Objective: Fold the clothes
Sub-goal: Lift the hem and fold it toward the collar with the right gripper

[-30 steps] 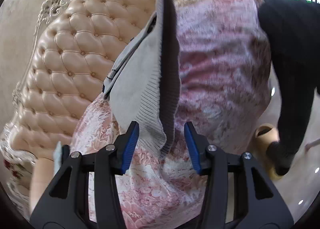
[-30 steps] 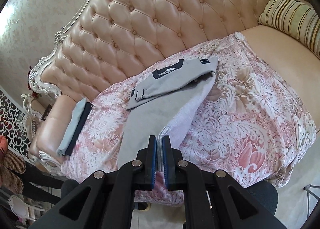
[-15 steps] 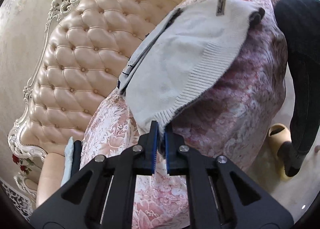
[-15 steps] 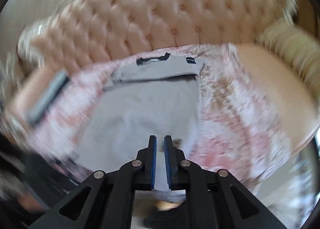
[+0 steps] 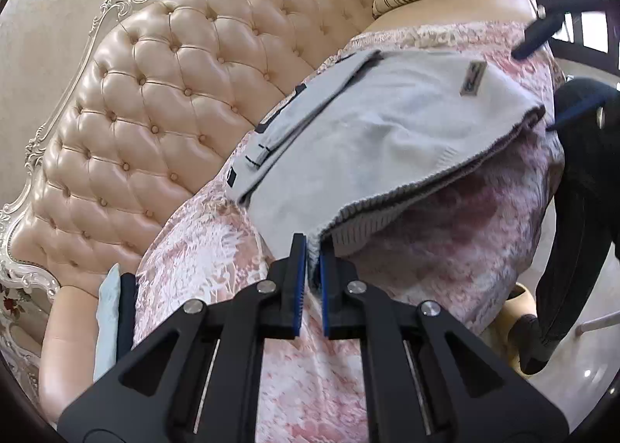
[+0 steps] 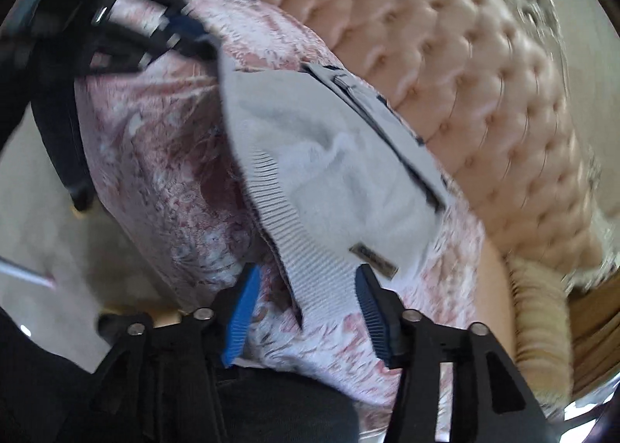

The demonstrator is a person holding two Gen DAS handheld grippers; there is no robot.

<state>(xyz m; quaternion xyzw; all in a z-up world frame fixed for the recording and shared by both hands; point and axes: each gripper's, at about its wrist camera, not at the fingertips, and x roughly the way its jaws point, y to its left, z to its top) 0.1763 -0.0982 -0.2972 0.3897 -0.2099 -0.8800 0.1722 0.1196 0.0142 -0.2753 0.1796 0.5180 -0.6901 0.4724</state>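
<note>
Mid-fold on a grey knitted sweater (image 5: 387, 140), spread over the pink floral cover (image 5: 217, 261) of the tufted sofa (image 5: 162, 102), collar end toward the sofa back. Left gripper (image 5: 313, 253) clamped narrow on one ribbed hem corner, at the sofa's front edge. Right gripper (image 6: 306, 288) just opening, jaws wide, the other hem corner lying between them but not pressed. Judged step: hem being taken at both corners for a fold toward the sofa back. Next move likely calls for closing on that right corner, then carrying both corners level over the sweater toward the collar. Already folded clothes (image 5: 112, 323) on the sofa's arm.
</note>
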